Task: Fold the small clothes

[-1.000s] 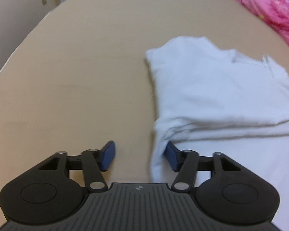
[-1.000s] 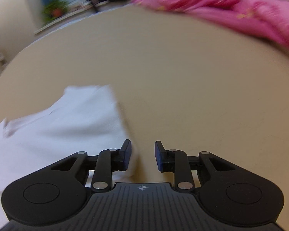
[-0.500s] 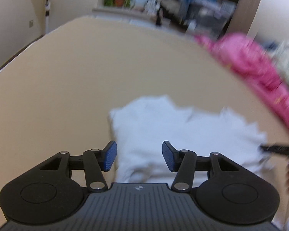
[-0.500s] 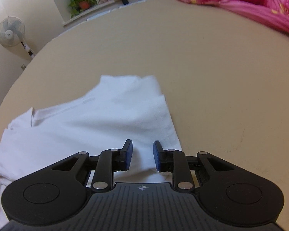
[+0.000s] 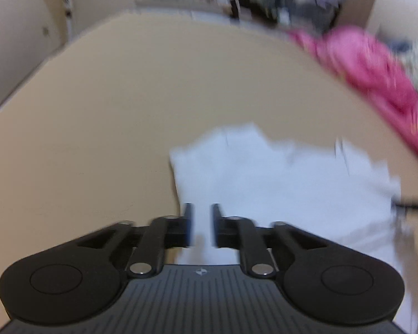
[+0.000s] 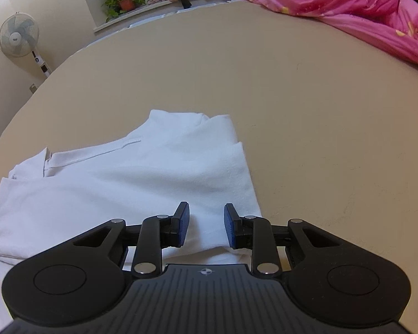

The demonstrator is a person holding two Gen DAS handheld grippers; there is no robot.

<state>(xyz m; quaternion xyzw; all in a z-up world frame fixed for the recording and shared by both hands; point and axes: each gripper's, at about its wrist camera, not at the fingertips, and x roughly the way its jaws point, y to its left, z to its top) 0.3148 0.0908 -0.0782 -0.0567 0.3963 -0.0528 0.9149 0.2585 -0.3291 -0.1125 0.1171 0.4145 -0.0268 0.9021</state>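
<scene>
At the left gripper (image 5: 200, 228), jaws just closing to a narrow gap with white cloth between, too blurred to tell whether pinched. At the right gripper (image 6: 206, 228), jaws part-open and gripping nothing above the near right corner of the white shirt (image 6: 131, 183), flat on the tan surface (image 6: 292, 97), sides already folded in, the crosswise fold still to make. Only from the right, a sharp neckline seam (image 6: 97, 153); only from the left, the shirt's left edge.
</scene>
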